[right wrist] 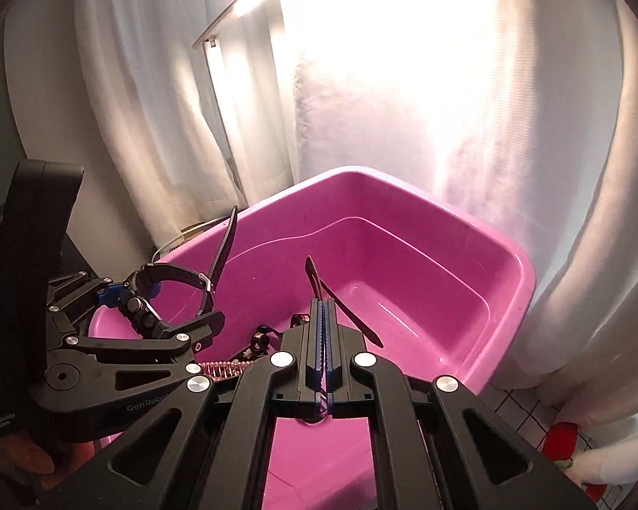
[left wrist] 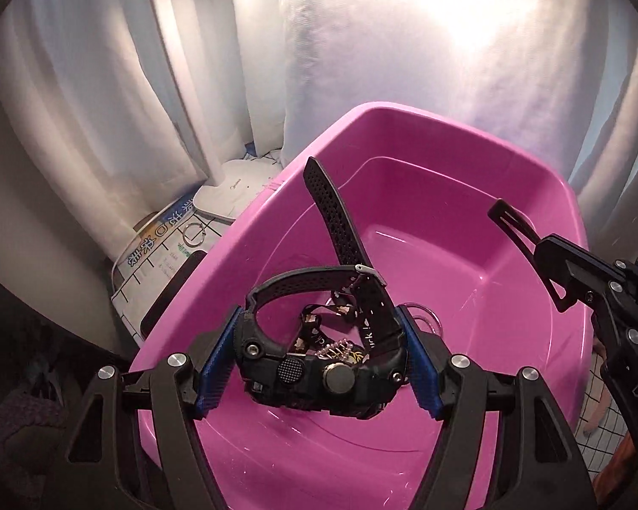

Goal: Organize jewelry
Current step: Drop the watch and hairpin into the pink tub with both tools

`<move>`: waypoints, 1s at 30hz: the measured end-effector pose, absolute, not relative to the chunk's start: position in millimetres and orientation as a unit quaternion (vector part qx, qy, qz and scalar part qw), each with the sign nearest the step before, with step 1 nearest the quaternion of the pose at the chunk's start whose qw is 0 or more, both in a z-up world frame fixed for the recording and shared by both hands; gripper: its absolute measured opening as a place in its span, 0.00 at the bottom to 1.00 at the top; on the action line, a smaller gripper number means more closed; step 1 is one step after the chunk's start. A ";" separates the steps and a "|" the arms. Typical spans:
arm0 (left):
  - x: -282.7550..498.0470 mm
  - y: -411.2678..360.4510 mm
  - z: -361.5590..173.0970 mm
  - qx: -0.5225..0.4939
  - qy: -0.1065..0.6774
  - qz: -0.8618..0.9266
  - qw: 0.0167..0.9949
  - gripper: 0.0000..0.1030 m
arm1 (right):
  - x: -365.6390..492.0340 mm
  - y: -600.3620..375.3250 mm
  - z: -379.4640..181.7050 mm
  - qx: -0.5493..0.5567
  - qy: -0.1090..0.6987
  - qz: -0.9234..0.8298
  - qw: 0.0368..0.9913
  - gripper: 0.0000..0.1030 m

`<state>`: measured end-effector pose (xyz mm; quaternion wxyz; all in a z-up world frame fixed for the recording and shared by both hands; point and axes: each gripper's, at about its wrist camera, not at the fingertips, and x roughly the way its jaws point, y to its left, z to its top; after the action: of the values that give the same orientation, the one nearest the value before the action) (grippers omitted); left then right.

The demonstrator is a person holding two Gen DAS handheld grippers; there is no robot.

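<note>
In the left wrist view, a chunky black watch (left wrist: 319, 372) is seen clamped between the ribbed blue pads (left wrist: 212, 376) of the left gripper (left wrist: 317, 365), low in the centre of the frame. The case is of matte plastic with a knurled round button and a smooth metal crown. Its perforated rubber strap is looped through a metal buckle, and the free end rises stiffly toward the upper middle. The watch is held above a glossy pink plastic basin (left wrist: 544, 195) with rounded corners and a broad rolled rim. Behind the case, on the basin floor, a black printed ribbon (left wrist: 319, 318), a small beaded piece (left wrist: 340, 346) and a clear ring (left wrist: 423, 312) are partly hidden. Much of the basin floor at right is left open. At the right edge the right gripper (left wrist: 527, 233) reaches in over the rim, a thin black slotted clip pinched at its tip. At left, a printed box (left wrist: 149, 255) and a metal ring (left wrist: 192, 234) lie beside the basin, with white curtains (left wrist: 85, 106) behind.

In the right wrist view, the right gripper (right wrist: 324, 340) is seen pressed together on the flat black hair clip (right wrist: 340, 301), whose prongs spread out over the basin (right wrist: 527, 280). The left gripper (right wrist: 149, 301) with the watch (right wrist: 149, 293) is at left, over the near rim. A pink beaded strip (right wrist: 227, 367) lies between the grippers. A gridded surface (right wrist: 514, 403) and a red object (right wrist: 561, 437) appear at lower right.
</note>
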<state>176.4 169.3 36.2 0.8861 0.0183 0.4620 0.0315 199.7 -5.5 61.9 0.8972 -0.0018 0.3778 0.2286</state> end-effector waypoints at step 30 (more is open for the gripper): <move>194.2 201.8 20.1 -0.033 0.508 0.033 0.860 0.80 | 248.2 26.6 29.6 -0.009 0.475 0.190 0.859 0.50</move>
<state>194.2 201.8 20.1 0.8601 -0.0333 0.5080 0.0327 248.2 26.6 29.6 0.8592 -0.0095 0.4751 0.1897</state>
